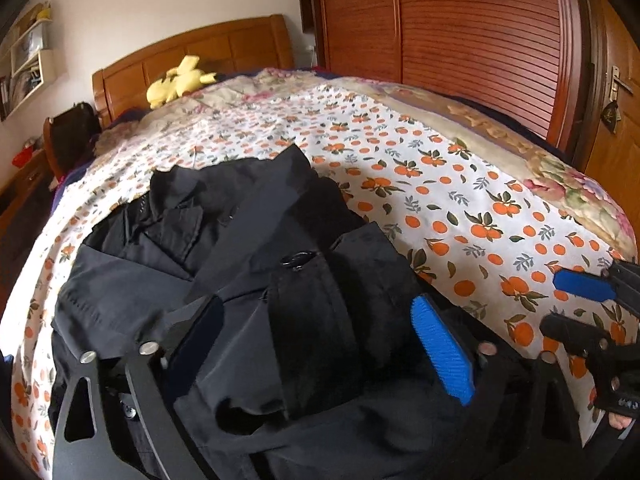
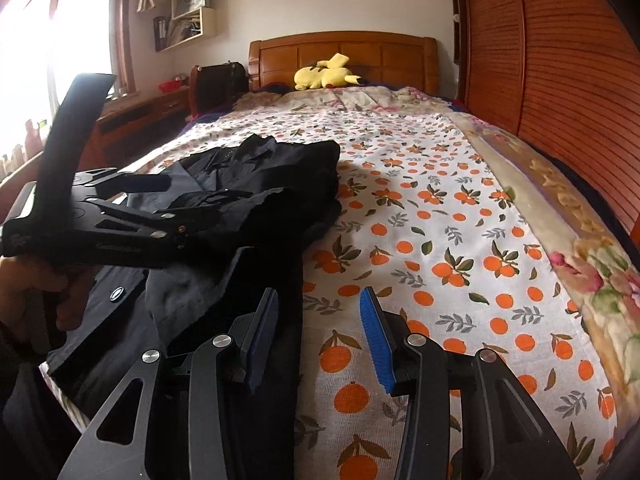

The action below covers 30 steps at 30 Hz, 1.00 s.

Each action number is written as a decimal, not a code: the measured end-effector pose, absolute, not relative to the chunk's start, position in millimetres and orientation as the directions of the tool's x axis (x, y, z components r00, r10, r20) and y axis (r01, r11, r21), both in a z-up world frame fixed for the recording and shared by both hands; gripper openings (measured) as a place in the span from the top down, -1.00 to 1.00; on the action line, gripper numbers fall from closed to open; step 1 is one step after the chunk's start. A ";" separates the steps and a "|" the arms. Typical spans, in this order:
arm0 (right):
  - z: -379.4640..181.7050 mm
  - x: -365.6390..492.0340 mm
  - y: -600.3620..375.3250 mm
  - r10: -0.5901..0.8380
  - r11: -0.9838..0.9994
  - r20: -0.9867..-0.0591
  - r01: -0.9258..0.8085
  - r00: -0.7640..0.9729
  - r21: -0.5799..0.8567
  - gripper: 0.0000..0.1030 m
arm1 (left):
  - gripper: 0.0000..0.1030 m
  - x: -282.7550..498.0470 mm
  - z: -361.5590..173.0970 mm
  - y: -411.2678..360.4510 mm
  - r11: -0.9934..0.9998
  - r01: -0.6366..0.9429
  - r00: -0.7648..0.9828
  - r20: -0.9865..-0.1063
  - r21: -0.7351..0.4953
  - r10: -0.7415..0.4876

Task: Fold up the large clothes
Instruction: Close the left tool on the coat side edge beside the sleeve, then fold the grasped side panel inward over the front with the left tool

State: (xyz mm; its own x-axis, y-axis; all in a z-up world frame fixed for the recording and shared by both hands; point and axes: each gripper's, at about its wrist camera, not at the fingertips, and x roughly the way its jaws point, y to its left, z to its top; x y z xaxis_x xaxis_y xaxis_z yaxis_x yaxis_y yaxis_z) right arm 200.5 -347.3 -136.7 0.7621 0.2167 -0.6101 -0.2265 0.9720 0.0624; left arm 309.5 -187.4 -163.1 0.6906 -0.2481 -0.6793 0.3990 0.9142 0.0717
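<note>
- A bedroom: a bed [image 2: 440, 240] covered by a white sheet printed with oranges fills both views, with a wooden wardrobe [image 1: 460, 40] along one side.
- Nearest in the left wrist view, the left gripper [image 1: 320, 332] hovers over the dark garment [image 1: 240, 248] with its jaws spread wide; cloth lies beneath and between them, but the pads do not press on it, so it grips nothing.
- The right gripper [image 2: 318, 332] is partly open above the garment's edge where dark cloth meets the sheet, and it too holds nothing.
- The garment, black and bunched in rumpled layers with a button showing, lies near the foot of the bed, not yet flat.
- The step in hand looks like an early one: choosing grasp points before spreading or making the first fold.
- The next move probably calls for each gripper to come down on a clear edge or corner, close on a single layer, and draw the cloth out flat.
- Farther off, a yellow plush toy [image 2: 326, 74] rests against the wooden headboard [image 2: 340, 52].
</note>
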 end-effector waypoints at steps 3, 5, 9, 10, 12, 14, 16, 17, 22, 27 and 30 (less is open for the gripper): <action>-136.1 198.3 -348.9 0.219 0.972 -0.606 -0.228 0.764 0.065 0.21 | -0.48 319.2 -168.0 -187.0 0.917 0.398 0.656 -0.707 0.025 -0.266; -134.3 197.6 -350.1 0.222 0.971 -0.600 -0.227 0.768 0.070 0.21 | -0.26 322.9 -171.4 -184.3 0.914 0.405 0.628 -0.722 -0.015 -0.290; -133.3 200.6 -347.4 0.223 0.972 -0.598 -0.224 0.770 0.073 0.21 | 0.48 323.2 -172.2 -176.5 0.913 0.409 0.618 -0.734 -0.006 -0.282; -133.9 201.8 -345.7 0.223 0.972 -0.600 -0.226 0.768 0.072 0.21 | 0.58 322.1 -171.0 -174.5 0.913 0.408 0.622 -0.731 -0.003 -0.281; -135.2 204.6 -340.3 0.223 0.970 -0.605 -0.232 0.764 0.065 0.21 | 0.70 318.1 -164.8 -165.1 0.916 0.401 0.644 -0.714 0.008 -0.275; -135.6 205.7 -332.6 0.226 0.968 -0.608 -0.245 0.761 0.053 0.21 | 0.78 313.2 -156.7 -154.6 0.921 0.390 0.670 -0.692 0.020 -0.268; -135.2 206.5 -327.1 0.233 0.965 -0.606 -0.257 0.761 0.049 0.21 | 0.80 306.6 -146.5 -140.3 0.928 0.370 0.703 -0.665 0.038 -0.253; -134.6 207.6 -322.9 0.236 0.964 -0.605 -0.264 0.761 0.045 0.21 | 0.80 304.2 -142.6 -133.5 0.932 0.360 0.715 -0.654 0.040 -0.248; -130.2 213.0 -308.9 0.241 0.960 -0.594 -0.279 0.767 0.031 0.21 | 0.79 297.3 -131.4 -97.0 0.951 0.304 0.750 -0.629 0.053 -0.205; -129.1 222.2 -294.8 0.240 0.961 -0.591 -0.277 0.770 0.030 0.21 | 0.54 293.6 -139.4 -59.2 0.967 0.245 0.759 -0.634 0.069 -0.147; -132.3 227.0 -284.1 0.233 0.960 -0.600 -0.279 0.766 0.018 0.21 | 0.25 286.5 -146.8 -38.4 0.973 0.219 0.763 -0.635 0.077 -0.122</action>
State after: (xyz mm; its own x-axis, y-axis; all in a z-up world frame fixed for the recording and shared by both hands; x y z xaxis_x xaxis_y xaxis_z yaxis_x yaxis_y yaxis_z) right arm 227.0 -284.1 -132.3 0.7657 0.2331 -0.5996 -0.2785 0.9603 0.0176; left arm 286.5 -38.4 -146.8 0.7628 -0.1220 -0.6350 0.2195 0.9726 0.0769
